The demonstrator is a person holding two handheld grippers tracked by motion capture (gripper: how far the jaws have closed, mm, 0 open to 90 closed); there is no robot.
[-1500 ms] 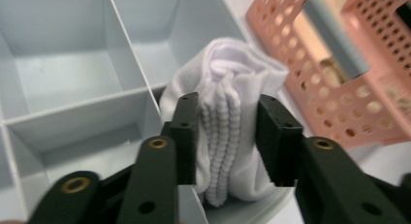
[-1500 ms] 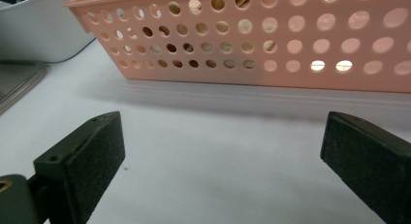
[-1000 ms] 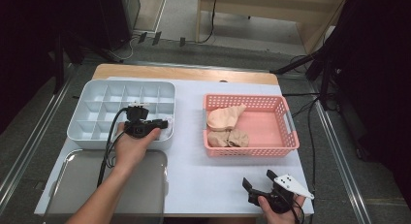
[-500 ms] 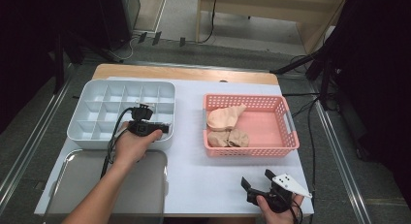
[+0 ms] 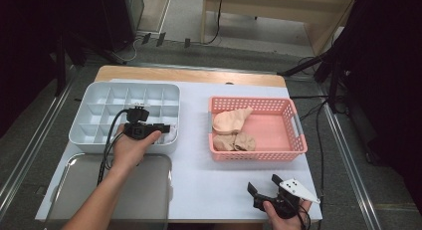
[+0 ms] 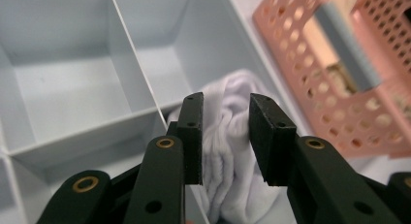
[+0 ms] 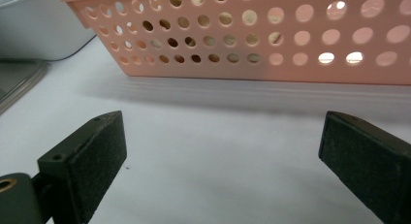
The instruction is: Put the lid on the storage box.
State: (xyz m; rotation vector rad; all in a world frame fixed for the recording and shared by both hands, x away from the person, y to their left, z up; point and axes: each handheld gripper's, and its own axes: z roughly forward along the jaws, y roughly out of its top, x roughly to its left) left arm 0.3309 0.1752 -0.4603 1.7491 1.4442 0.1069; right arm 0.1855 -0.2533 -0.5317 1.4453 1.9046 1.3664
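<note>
Nearest the person, the right hand-held gripper [image 5: 266, 187] rests low at the front edge of the white surface [image 5: 219, 180], its jaws spread wide apart with nothing between them; its own view looks across bare surface toward the perforated side wall of the pink basket [image 7: 271, 44]. To the left, a metal tray [image 5: 144, 190] lies at the front corner, with the person's left forearm passing over it.

Farther in, the left hand-held gripper [image 5: 161, 127] sits over the near right corner of the white compartment box [image 5: 99, 103]. In the left gripper view its jaws [image 6: 224, 136] stand a little apart on either side of a bunched white cloth [image 6: 228, 156]; whether the pads press it or only flank it cannot be told. The cloth lies in a near right compartment of the box, against a divider wall.

Across a gap of bare surface to the right, the pink basket [image 5: 293, 115] holds a heap of beige cloth pieces [image 5: 231, 128] at its left end.
</note>
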